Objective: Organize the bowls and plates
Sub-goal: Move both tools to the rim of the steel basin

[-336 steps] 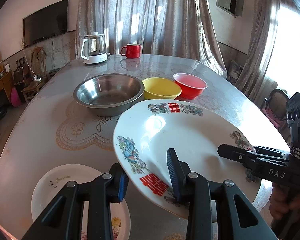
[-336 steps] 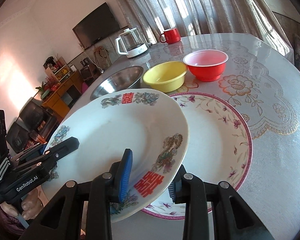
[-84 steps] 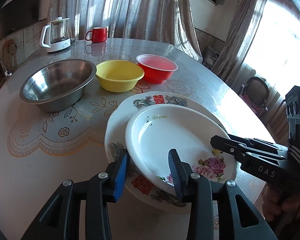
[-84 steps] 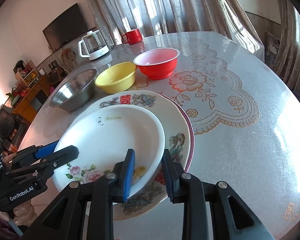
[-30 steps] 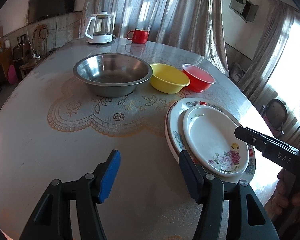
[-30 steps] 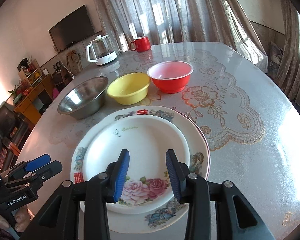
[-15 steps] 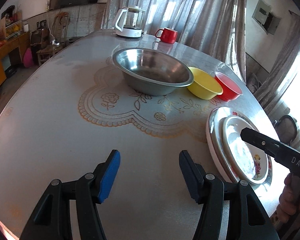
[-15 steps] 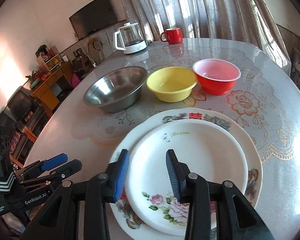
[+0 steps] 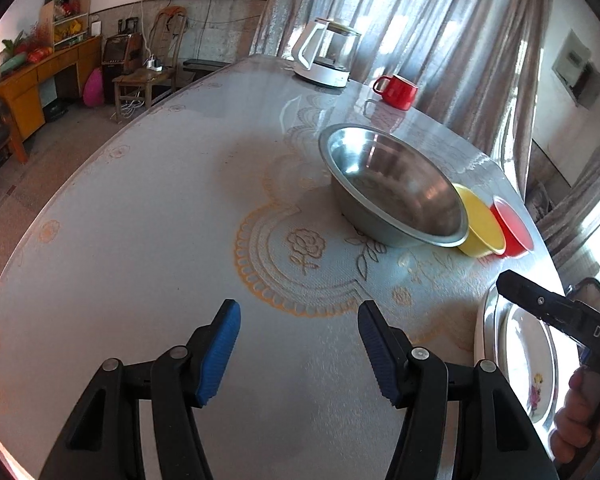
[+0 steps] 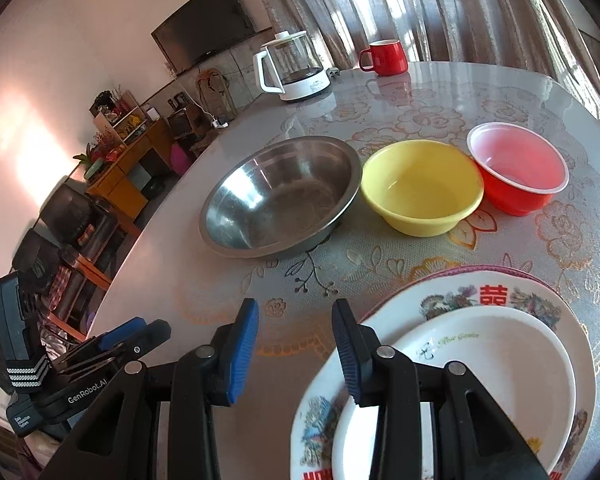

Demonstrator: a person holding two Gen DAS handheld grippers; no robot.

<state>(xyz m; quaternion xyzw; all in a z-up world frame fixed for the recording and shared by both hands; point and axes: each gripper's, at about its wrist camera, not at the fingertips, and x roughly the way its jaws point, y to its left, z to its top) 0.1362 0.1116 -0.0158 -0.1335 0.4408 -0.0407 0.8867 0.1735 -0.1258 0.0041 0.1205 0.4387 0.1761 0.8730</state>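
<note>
A stack of plates (image 10: 500, 344) lies at the near right of the round table, a small white floral plate (image 10: 480, 376) on top of a larger patterned one. Behind it stand a steel bowl (image 10: 280, 196), a yellow bowl (image 10: 422, 188) and a red bowl (image 10: 516, 168) in a row. My right gripper (image 10: 294, 344) hovers open and empty over the cloth just left of the stack. My left gripper (image 9: 298, 346) is open and empty above bare tablecloth, with the steel bowl (image 9: 392, 188) ahead on the right and the plates (image 9: 520, 364) at the far right.
A glass kettle (image 10: 292, 68) and a red mug (image 10: 384, 58) stand at the table's far side by the curtains. The table's left edge (image 9: 80, 168) drops to the floor, with a wooden cabinet (image 9: 32, 80) and chairs beyond. A hand (image 9: 580, 420) holds the right gripper's handle.
Both grippers have swung left, away from the plate stack, which now sits at the right edge of each view. Both have stayed open and empty. The plates and bowls have not moved.
</note>
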